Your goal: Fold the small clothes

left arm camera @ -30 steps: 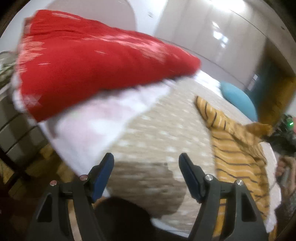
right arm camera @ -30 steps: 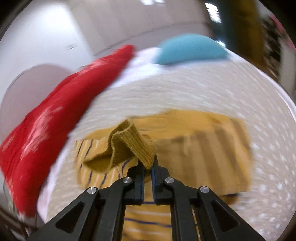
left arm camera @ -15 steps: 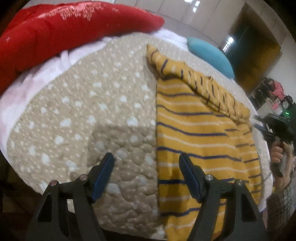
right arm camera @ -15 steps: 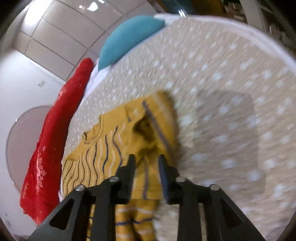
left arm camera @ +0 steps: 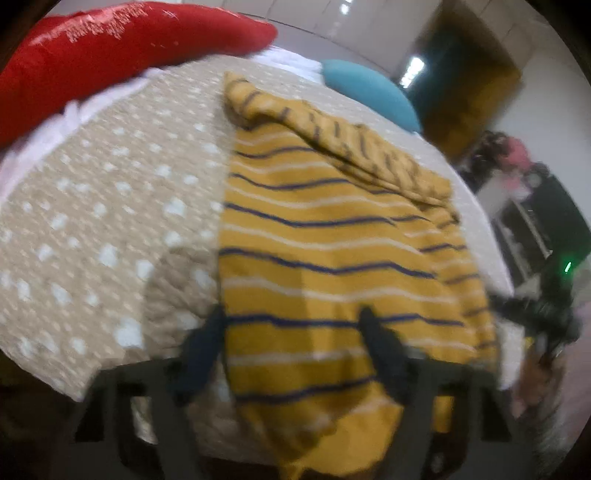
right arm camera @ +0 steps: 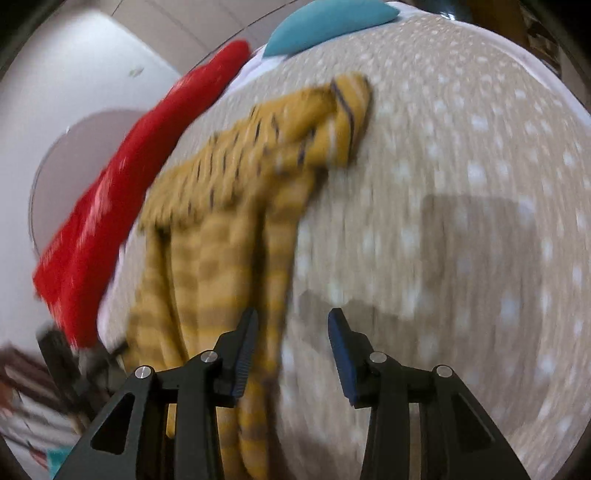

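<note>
A small yellow sweater with navy and white stripes [left arm camera: 325, 258] lies on the beige dotted bedspread [left arm camera: 110, 221], one sleeve folded across its top. My left gripper [left arm camera: 291, 354] is open and empty over the sweater's lower part. My right gripper [right arm camera: 291, 350] is open and empty, above the sweater's right edge [right arm camera: 229, 240] and the bedspread [right arm camera: 443, 221]. The right gripper also shows blurred at the right edge of the left wrist view [left arm camera: 546, 314]. Both views are motion-blurred.
A red blanket [left arm camera: 110, 48] lies along the far left of the bed, also in the right wrist view [right arm camera: 122, 206]. A teal pillow [left arm camera: 369, 92] sits at the bed's far end, also in the right wrist view [right arm camera: 325, 26]. Furniture stands beyond the bed's right side.
My right gripper has let go of the sleeve, which now lies across the sweater, opened wide and drawn back. My left gripper has moved right, over the sweater's lower part.
</note>
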`<state>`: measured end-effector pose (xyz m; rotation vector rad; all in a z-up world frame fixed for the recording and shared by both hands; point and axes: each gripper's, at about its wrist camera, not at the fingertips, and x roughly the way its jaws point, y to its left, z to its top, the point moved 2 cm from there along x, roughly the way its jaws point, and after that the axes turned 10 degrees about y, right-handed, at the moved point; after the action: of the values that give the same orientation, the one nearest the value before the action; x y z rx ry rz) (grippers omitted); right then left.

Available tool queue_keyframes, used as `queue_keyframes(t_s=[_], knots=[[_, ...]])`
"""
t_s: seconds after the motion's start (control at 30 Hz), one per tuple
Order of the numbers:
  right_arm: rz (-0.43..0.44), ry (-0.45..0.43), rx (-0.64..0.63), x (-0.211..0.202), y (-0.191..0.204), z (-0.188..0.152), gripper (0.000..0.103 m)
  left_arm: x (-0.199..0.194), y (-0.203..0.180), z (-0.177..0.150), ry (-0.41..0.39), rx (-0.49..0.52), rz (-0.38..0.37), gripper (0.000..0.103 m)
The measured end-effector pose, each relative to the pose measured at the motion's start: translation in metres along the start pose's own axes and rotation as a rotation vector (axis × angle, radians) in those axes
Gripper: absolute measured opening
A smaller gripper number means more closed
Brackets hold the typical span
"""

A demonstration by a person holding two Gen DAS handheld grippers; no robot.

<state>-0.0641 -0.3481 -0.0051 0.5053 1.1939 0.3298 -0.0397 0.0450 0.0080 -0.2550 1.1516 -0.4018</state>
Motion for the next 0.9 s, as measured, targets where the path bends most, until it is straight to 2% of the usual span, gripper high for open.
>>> queue_keyframes(t_s=[0.07, 0.17, 0.2, 0.3, 0.33, 0.4, 0.47, 0.53, 0.57, 0.67, 0.8, 0.9], knots=[[0.04, 0.005, -0.005, 0.005, -0.003, -0.029, 0.043, 0.0, 0.0, -0.006, -0.011, -0.016, -0.012, 0.052], [0.092, -0.01, -0.023, 0.006, 0.0, -0.061, 0.044, -0.002, 0.005, -0.015, -0.029, -0.063, -0.072, 0.052], [0.112, -0.012, -0.027, 0.006, 0.002, -0.069, 0.043, -0.003, 0.004, -0.019, -0.035, -0.069, -0.085, 0.055], [0.199, -0.001, -0.017, 0.012, 0.008, -0.084, 0.043, -0.002, -0.003, -0.028, -0.033, -0.062, -0.138, 0.074], [0.226, 0.01, -0.019, 0.017, 0.01, -0.089, 0.043, -0.001, -0.008, -0.032, -0.039, -0.055, -0.135, 0.076], [0.25, 0.026, -0.019, 0.024, 0.015, -0.098, 0.043, 0.002, -0.019, -0.037, -0.036, -0.024, -0.08, 0.076], [0.25, 0.023, -0.02, 0.03, 0.02, -0.107, 0.043, 0.003, -0.028, -0.039, -0.017, -0.001, -0.031, 0.068], [0.259, 0.021, -0.015, 0.031, 0.023, -0.113, 0.043, 0.004, -0.032, -0.038, 0.007, 0.001, 0.017, 0.016], [0.27, 0.023, -0.007, 0.031, 0.024, -0.114, 0.043, 0.003, -0.03, -0.036, 0.022, -0.007, 0.021, 0.011], [0.321, 0.008, 0.046, 0.023, 0.012, -0.121, 0.043, -0.007, -0.019, -0.033, 0.019, -0.068, -0.027, 0.01], [0.331, -0.008, 0.075, 0.013, -0.004, -0.124, 0.043, -0.021, -0.008, -0.035, -0.013, -0.108, 0.004, 0.009], [0.305, 0.009, 0.042, 0.017, 0.0, -0.123, 0.044, -0.023, 0.0, -0.037, -0.014, -0.137, 0.004, 0.008]])
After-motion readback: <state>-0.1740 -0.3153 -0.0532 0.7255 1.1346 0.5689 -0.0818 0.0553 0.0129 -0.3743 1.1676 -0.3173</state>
